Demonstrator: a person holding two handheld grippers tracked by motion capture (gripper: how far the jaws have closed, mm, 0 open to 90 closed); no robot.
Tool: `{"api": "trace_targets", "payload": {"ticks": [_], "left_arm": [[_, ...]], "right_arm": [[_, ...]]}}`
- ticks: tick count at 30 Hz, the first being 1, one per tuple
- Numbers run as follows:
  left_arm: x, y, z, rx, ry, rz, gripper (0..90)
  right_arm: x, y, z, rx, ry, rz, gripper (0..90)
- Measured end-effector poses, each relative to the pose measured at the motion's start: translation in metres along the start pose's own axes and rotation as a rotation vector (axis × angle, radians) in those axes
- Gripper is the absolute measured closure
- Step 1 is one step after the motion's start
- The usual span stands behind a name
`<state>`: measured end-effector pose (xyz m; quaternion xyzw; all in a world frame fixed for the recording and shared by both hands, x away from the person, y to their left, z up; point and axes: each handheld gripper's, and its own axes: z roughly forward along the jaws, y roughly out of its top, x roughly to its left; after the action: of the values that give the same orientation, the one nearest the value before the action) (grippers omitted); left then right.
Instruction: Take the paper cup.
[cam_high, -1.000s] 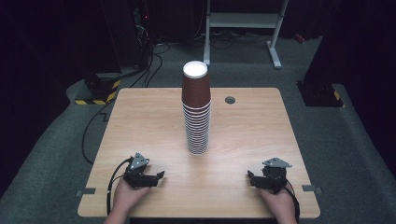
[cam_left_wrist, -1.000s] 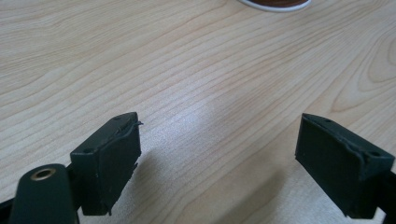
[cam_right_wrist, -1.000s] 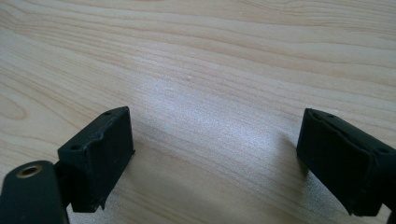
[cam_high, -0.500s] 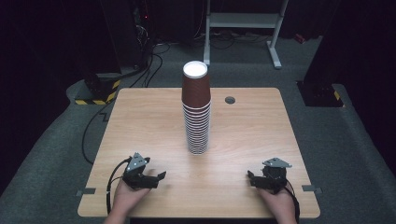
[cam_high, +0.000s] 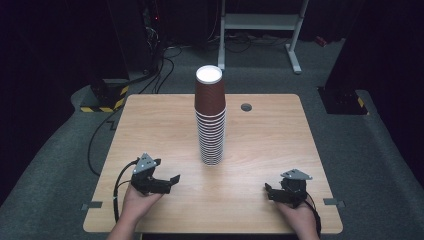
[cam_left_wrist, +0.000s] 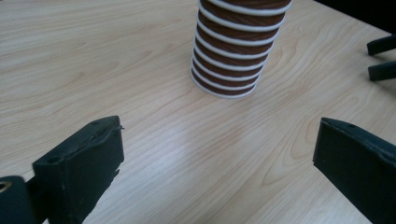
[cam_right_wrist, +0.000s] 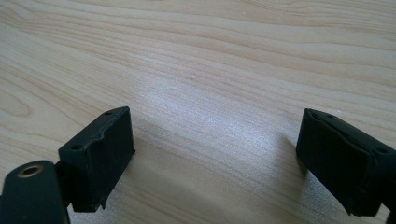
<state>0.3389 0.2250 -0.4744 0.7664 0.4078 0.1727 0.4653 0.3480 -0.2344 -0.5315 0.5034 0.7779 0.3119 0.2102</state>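
While its jaws have just been opening, empty: left gripper (cam_high: 170, 181) spread, cup stack (cam_high: 210, 117) ahead, well apart.

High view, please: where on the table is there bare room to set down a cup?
Bare wood lies left and right of the stack of brown paper cups, and between the left gripper and right gripper. Only the table centre, and a small round hole behind, are taken.

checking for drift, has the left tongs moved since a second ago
Yes: the left tongs have risen off the wooden table toward the paper cup stack, jaws just opening, nothing between them.
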Motion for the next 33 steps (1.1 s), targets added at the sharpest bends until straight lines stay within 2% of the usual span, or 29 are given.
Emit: {"api": "trace_targets", "payload": {"ticks": [6,8,14,17,21,24,27,33], "left_arm": [[-0.011,0.014,0.003,-0.069,-0.004,-0.010,2.2],[-0.014,0.021,0.003,-0.086,-0.005,0.011,2.2],[-0.021,0.040,0.004,-0.098,-0.039,0.021,1.6],[-0.027,0.049,0.004,-0.121,-0.051,0.045,0.8],[-0.028,0.055,0.004,-0.148,-0.067,0.035,0.8],[-0.030,0.060,0.006,-0.148,-0.068,0.054,0.8],[-0.032,0.065,0.006,-0.169,-0.068,0.063,0.8],[-0.035,0.074,0.000,-0.214,-0.072,0.051,0.8]], "right_arm": [[0.000,0.000,0.000,0.000,0.005,-0.005,10.7],[0.000,0.000,0.000,-0.001,0.005,-0.004,10.7],[-0.001,0.000,0.000,-0.001,0.008,-0.008,10.8],[-0.001,-0.001,-0.001,-0.001,0.011,-0.008,10.8],[-0.001,-0.001,-0.001,-0.001,0.011,-0.010,10.8],[-0.001,-0.001,-0.001,-0.002,0.011,-0.011,11.0],[-0.001,-0.001,-0.001,-0.002,0.011,-0.011,11.0],[-0.001,-0.001,-0.001,-0.002,0.008,-0.008,11.2]]}}
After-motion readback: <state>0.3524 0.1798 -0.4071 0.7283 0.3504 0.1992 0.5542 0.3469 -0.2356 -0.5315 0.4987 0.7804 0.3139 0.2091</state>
